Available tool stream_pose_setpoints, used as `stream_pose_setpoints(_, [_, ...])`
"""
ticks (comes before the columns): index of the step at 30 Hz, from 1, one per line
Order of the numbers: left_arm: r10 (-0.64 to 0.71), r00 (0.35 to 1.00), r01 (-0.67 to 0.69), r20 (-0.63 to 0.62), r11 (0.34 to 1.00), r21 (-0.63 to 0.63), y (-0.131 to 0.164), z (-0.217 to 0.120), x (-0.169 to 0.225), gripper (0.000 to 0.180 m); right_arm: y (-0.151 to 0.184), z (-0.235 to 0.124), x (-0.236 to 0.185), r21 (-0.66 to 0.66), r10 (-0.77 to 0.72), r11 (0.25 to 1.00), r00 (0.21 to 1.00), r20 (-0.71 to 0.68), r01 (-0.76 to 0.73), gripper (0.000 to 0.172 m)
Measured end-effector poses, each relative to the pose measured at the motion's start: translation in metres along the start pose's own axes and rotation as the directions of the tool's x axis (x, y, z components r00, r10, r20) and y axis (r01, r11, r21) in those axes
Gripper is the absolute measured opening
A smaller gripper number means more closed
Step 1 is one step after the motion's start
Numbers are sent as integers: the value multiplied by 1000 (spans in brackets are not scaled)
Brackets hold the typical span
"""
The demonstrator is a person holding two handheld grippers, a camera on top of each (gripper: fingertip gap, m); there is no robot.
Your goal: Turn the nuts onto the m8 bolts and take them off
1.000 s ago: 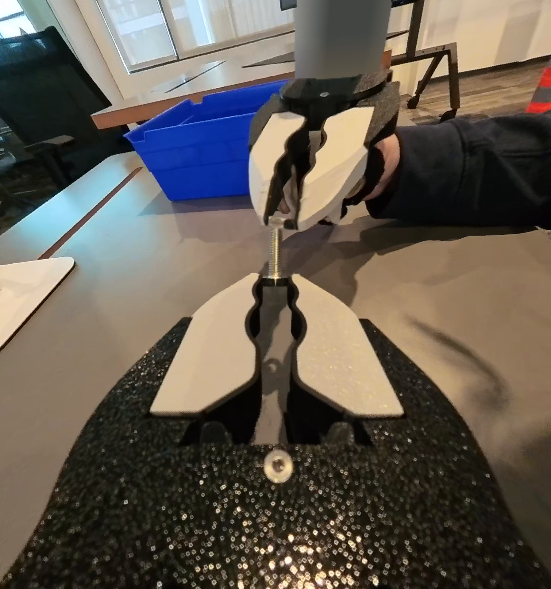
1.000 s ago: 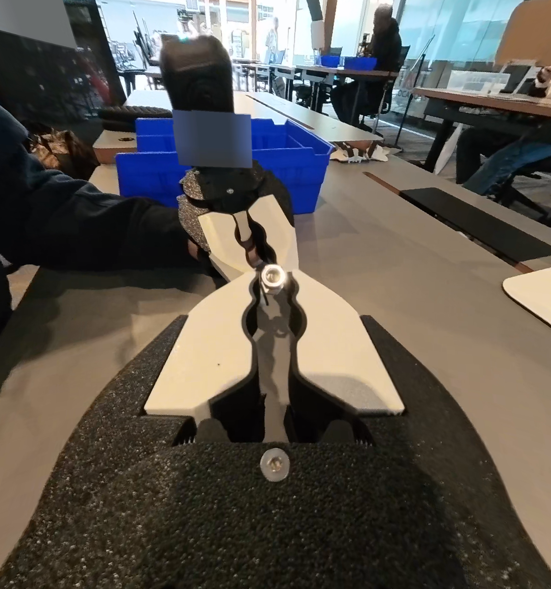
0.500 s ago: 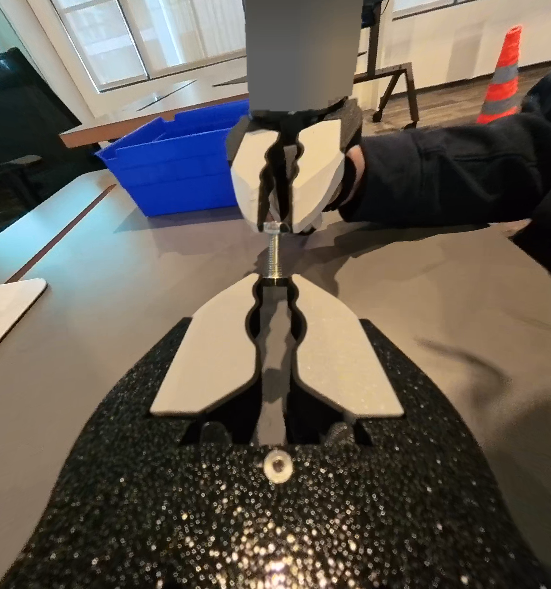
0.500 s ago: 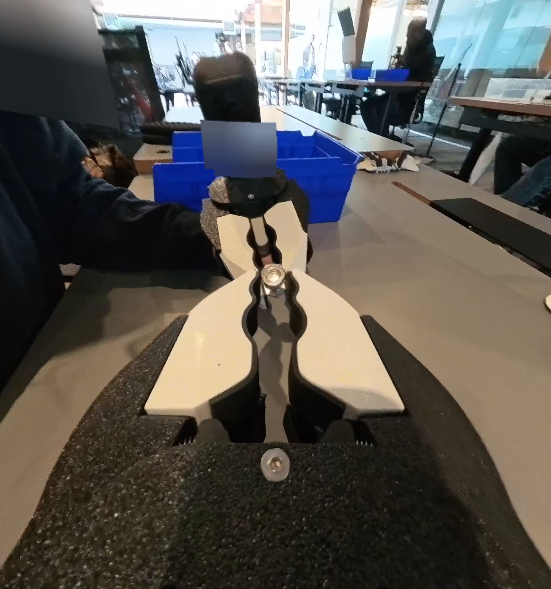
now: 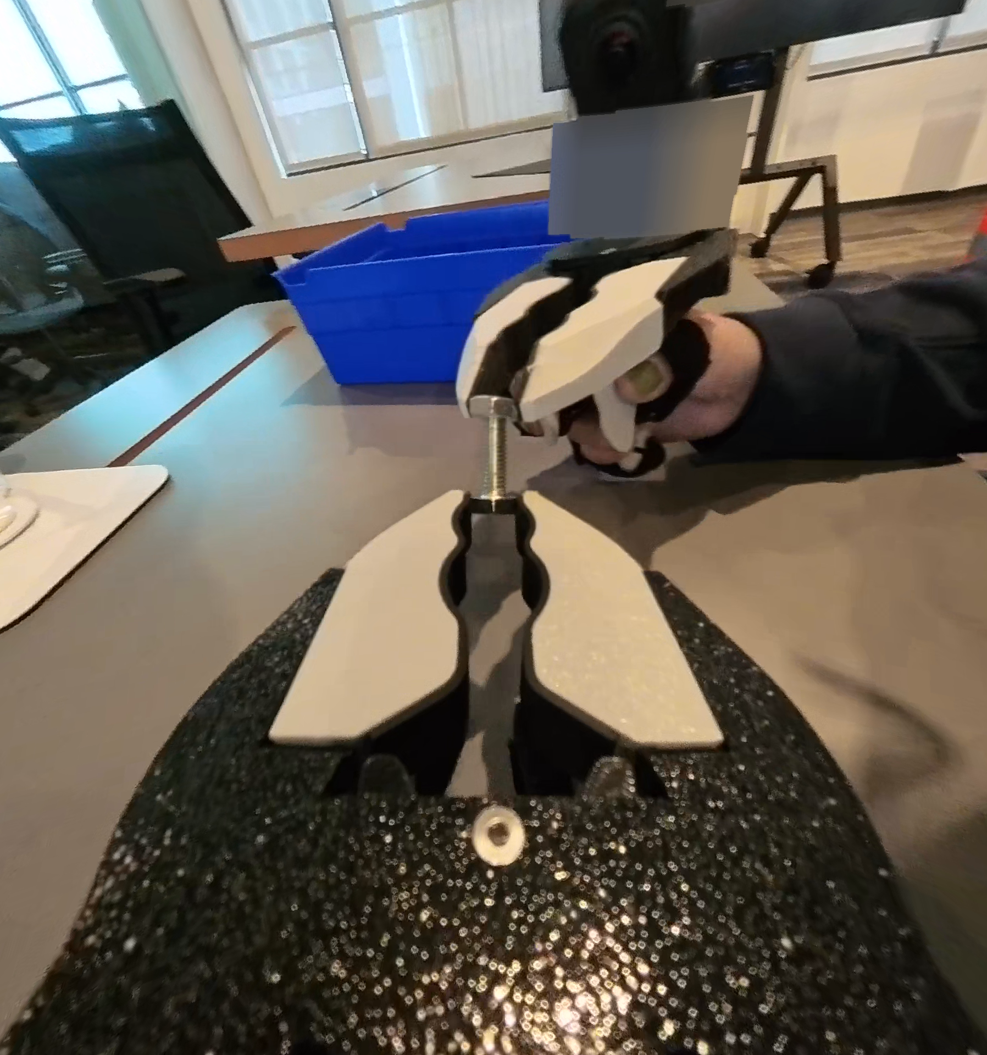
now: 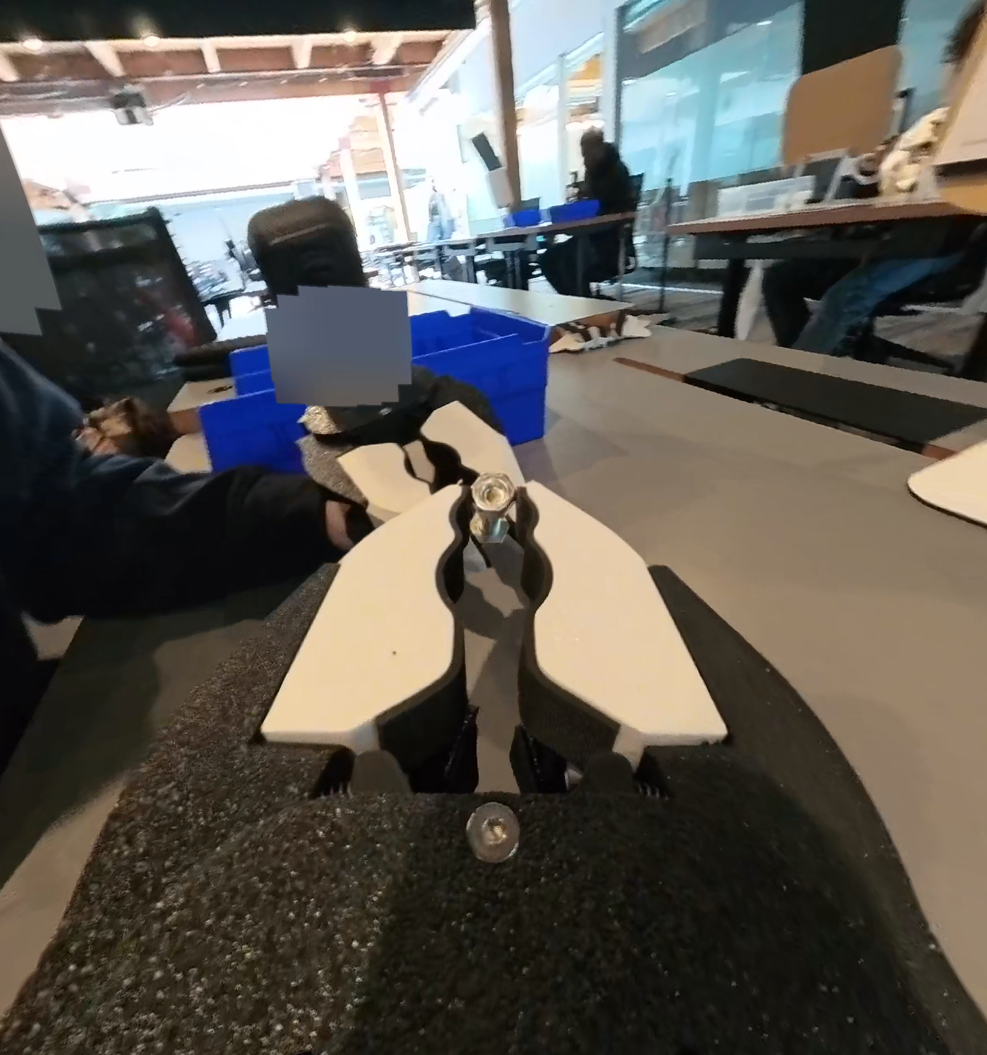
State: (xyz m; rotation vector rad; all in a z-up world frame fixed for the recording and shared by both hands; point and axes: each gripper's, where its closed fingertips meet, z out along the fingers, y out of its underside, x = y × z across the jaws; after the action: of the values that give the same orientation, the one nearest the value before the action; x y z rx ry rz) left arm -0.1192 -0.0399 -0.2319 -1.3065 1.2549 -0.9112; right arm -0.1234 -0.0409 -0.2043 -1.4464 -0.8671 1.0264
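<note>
Claws: left [image 5: 494,502] pinches one nut [image 5: 492,504], right [image 6: 491,502] one bolt's [image 5: 494,451] head.

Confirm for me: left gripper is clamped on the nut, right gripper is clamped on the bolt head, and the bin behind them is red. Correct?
Not quite. The bin is blue, as the left wrist view shows. The rest holds: the left gripper clamps the nut, and the right gripper clamps the head of the bolt.
</note>
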Motion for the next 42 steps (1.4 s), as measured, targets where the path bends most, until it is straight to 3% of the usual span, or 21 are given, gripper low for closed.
stream_pose_setpoints(6, [51, 987, -36, 149, 994, -100, 11, 2, -15, 14, 7, 5, 15, 8, 164, 986, 967, -193, -166, 15])
stream_pose_setpoints(9, [80, 980, -55, 183, 989, -136, 14, 4, -17, 14, 8, 4, 17, 27, 181, 983, 955, -236, -180, 15])
stream_pose_setpoints(17, [48, 985, -29, 164, 993, -118, 14, 3, -16, 14, 9, 5, 17, 35, 186, 983, 958, -218, -183, 15])
stream_pose_setpoints(20, [38, 986, -22, 163, 995, -99, 12, 2, -17, 14, 10, 6, 18, 29, 184, 983, 956, -230, -182, 33])
stream_pose_setpoints(30, [-14, 986, 22, 167, 999, -48, 7, -4, -21, 14, 1, 9, 5, 39, 44, 999, 979, -200, -36, 30])
stream_pose_setpoints(33, [-28, 983, 36, 179, 998, -44, 7, -5, -24, 14, 1, 9, 1, 36, 32, 999, 984, -173, -27, 22])
stream_pose_setpoints(40, [-12, 992, 16, 126, 999, -34, 5, -3, -16, 14, -1, 7, 9, 47, 18, 999, 973, -229, -7, 34])
stream_pose_setpoints(42, [-9, 992, 13, 122, 999, -35, 5, -3, -16, 14, 2, 9, 5, 25, 14, 1000, 978, -206, -9, 30])
